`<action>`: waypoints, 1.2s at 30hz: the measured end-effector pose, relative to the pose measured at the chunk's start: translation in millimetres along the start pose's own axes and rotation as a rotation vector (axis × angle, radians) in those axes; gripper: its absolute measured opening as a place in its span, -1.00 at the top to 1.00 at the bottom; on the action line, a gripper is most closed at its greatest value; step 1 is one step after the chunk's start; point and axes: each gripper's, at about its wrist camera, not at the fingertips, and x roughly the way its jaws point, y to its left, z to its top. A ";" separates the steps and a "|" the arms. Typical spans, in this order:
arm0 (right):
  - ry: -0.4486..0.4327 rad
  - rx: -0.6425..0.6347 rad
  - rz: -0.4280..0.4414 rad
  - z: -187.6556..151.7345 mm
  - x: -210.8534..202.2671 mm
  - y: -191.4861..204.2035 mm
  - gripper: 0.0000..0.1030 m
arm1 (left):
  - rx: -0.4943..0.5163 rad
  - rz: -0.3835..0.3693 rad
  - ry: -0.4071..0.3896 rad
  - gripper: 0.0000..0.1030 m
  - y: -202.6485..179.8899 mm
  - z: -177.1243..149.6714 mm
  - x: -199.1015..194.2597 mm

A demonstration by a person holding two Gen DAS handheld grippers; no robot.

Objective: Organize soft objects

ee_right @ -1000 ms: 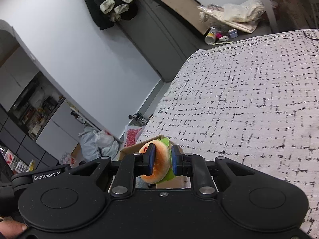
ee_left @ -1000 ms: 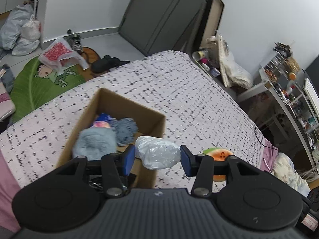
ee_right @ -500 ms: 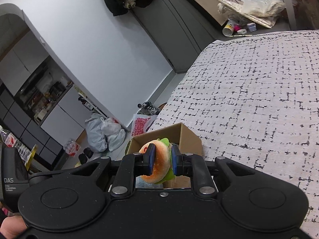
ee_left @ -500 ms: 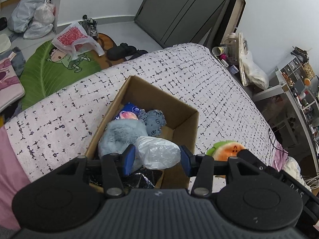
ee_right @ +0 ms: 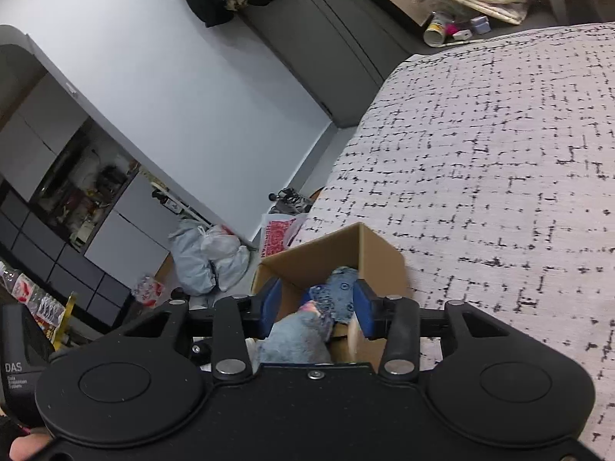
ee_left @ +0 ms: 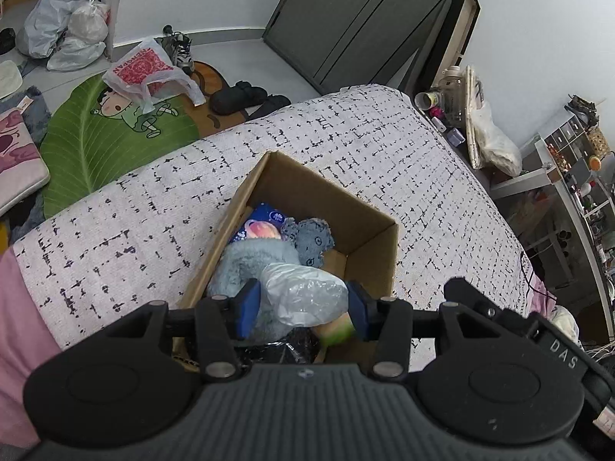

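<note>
Left gripper (ee_left: pixel 301 307) clamped on a plastic-wrapped bundle (ee_left: pixel 303 297); right gripper (ee_right: pixel 317 309) spread wide, nothing between pads (both angled downward)

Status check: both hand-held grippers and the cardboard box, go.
Left hand-held gripper shut on crinkly clear plastic bag over brown cardboard box. Right hand-held gripper open above box. Blurred burger toy dropping in.

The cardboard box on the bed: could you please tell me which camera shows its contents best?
The left wrist view: it looks down into the cardboard box, showing a blue packet, grey plush toys and the plastic bag in the left gripper. The right wrist view shows only the box's far corner and some plush between the gripper's fingers.
</note>
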 end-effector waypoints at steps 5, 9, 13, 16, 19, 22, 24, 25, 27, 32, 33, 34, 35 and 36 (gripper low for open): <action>-0.002 -0.012 -0.011 -2.8 -9.0 -0.1 0.13 | 0.023 -0.011 0.008 0.08 -14.0 2.7 6.0; 0.002 -0.017 -0.013 -4.5 -12.0 -1.2 0.13 | 0.046 -0.016 -0.007 0.04 -30.0 4.5 7.0; -0.004 -0.015 -0.012 -3.5 -20.5 -7.2 0.13 | 0.063 -0.019 0.016 -0.22 -40.9 8.5 13.7; -0.022 0.004 -0.015 -0.6 -29.7 -14.9 0.13 | 0.064 -0.004 0.001 -0.42 -44.2 7.3 11.0; -0.025 0.012 -0.023 -0.3 -37.3 -21.1 0.13 | 0.066 0.009 -0.007 -0.46 -48.4 3.4 6.4; -0.028 0.008 -0.032 -0.1 -45.5 -23.9 0.12 | 0.092 0.004 -0.003 -0.46 -54.6 -2.5 0.9; -0.031 0.005 -0.044 -0.2 -52.2 -24.6 0.05 | 0.108 0.005 -0.006 -0.46 -57.5 -6.3 -3.7; -0.032 0.001 -0.055 -0.4 -55.5 -24.6 0.00 | 0.114 0.007 -0.008 -0.46 -58.3 -8.7 -6.8; -0.030 -0.010 -0.074 -0.4 -62.1 -24.7 -0.01 | 0.117 0.006 -0.012 -0.47 -58.7 -12.6 -11.9; -0.029 -0.035 -0.082 -2.8 -84.5 -22.2 -0.29 | 0.142 0.020 -0.021 -0.49 -64.1 -24.2 -28.8; -0.037 -0.044 -0.083 -4.2 -90.7 -21.2 -0.33 | 0.149 0.020 -0.026 -0.50 -65.6 -25.9 -32.5; -0.049 -0.053 -0.082 -6.4 -97.1 -20.2 -0.42 | 0.157 0.020 -0.031 -0.53 -67.2 -28.4 -36.8; -0.057 -0.055 -0.079 -8.4 -102.3 -20.0 -0.49 | 0.165 0.016 -0.039 -0.55 -69.2 -31.5 -41.5; -0.065 -0.054 -0.074 -11.2 -109.4 -20.5 -0.51 | 0.170 0.014 -0.048 -0.59 -70.2 -34.8 -45.4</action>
